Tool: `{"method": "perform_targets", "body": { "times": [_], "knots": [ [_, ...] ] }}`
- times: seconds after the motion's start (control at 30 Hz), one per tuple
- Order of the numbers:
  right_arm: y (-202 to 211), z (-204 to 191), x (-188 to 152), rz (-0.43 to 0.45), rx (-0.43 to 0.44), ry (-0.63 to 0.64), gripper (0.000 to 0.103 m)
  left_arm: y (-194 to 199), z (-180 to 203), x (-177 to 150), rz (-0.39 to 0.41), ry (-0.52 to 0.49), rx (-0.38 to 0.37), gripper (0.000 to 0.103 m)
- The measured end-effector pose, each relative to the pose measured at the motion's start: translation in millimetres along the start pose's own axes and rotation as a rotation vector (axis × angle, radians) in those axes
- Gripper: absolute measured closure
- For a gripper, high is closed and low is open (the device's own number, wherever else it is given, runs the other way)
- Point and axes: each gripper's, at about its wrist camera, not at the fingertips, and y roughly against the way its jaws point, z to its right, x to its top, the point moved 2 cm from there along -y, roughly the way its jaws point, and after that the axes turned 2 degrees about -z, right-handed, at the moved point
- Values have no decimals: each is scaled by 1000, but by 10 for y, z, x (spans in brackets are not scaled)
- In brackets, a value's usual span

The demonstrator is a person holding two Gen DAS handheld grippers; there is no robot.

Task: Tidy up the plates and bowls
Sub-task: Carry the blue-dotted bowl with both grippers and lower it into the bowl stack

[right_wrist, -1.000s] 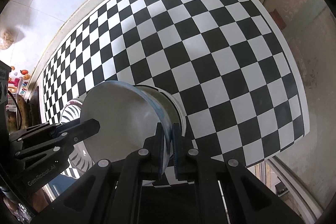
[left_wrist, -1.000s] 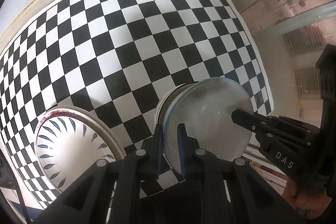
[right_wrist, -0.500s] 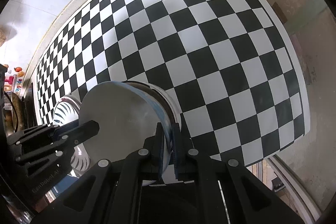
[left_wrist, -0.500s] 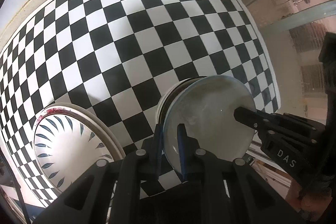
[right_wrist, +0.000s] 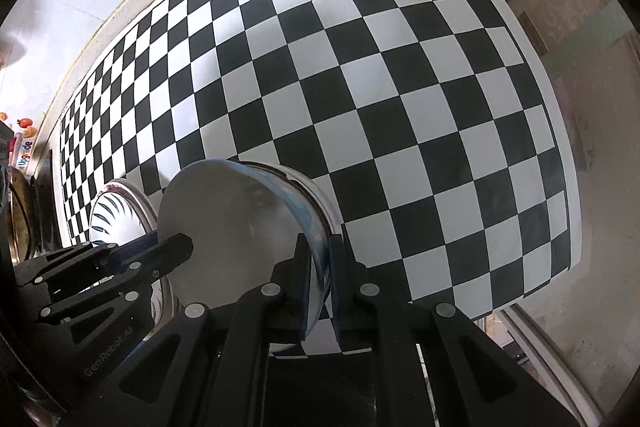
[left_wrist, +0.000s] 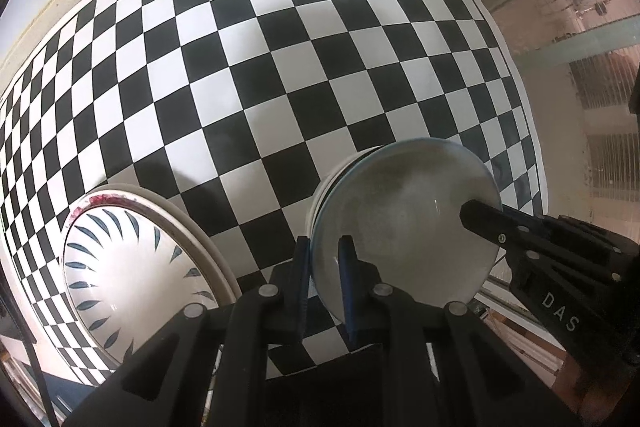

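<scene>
Both grippers pinch one pale, blue-rimmed ceramic bowl by opposite sides of its rim. The left gripper has its fingers clamped at the bowl's 7 o'clock edge; the right gripper grips the wall at 4 o'clock in its own view. The bowl sits over a white bowl on the black-and-white checkered bench. A white plate with blue leaf strokes lies at 8 o'clock.

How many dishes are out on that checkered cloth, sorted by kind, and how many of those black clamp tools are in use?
Blue-rimmed bowl, held at opposite rims by both tools: 1
White bowl beneath it: 1
Plate with blue leaf marks, on a wider white plate: 2
Hand-held grippers, left hand-held gripper and right hand-held gripper: 2
Total: 6
</scene>
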Motion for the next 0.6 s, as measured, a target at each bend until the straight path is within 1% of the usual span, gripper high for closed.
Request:
{"method": "perform_targets", "body": {
  "times": [0.23,0.27,0.4,0.5,0.6],
  "knots": [
    [93,18,-98,15,-12,10,93,177,29,-115,31,-13,43,90],
    [128,11,-123,23,-18,15,93,226,35,-143,42,-17,51,90],
    [318,-33,-243,65,-48,39,93,368,42,-227,60,-21,66,83],
    [501,-75,-359,104,-62,54,93,513,60,-311,76,-37,68,83],
    [667,-93,-463,134,-61,55,93,690,103,-414,108,-67,88,83]
  ]
}}
